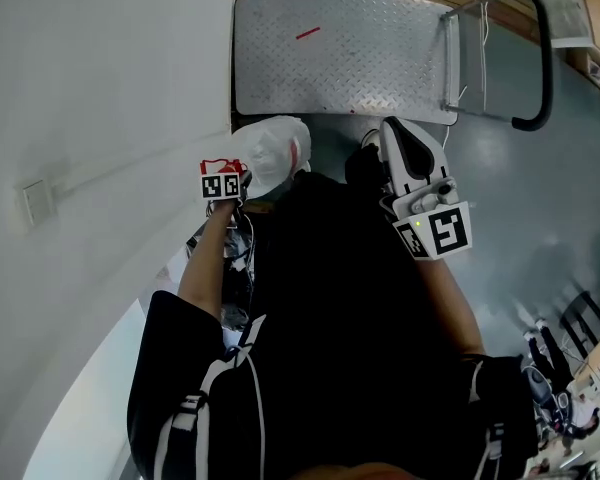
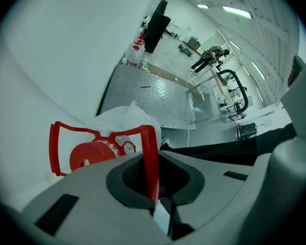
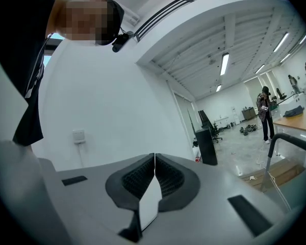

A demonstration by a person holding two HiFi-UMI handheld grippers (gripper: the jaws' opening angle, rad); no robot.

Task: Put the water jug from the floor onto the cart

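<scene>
While left gripper (image 2: 155,198) clamps water jug's (image 2: 92,156) red handle (image 2: 149,152), jug seemingly bag-wrapped, right gripper (image 3: 154,175) clenched empty

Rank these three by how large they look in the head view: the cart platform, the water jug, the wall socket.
1. cart platform: clearly the largest.
2. water jug: only partly in sight and nearer the camera than the platform, so its look may flatter it.
3. wall socket: the smallest.

Grey floor (image 1: 540,218) ahead of you, cart (image 1: 280,88) standing on it beside the white wall (image 1: 100,68), its diamond-plate deck (image 1: 370,68) carrying one small red strip (image 1: 308,33), black handle (image 1: 542,58) at your right.
</scene>
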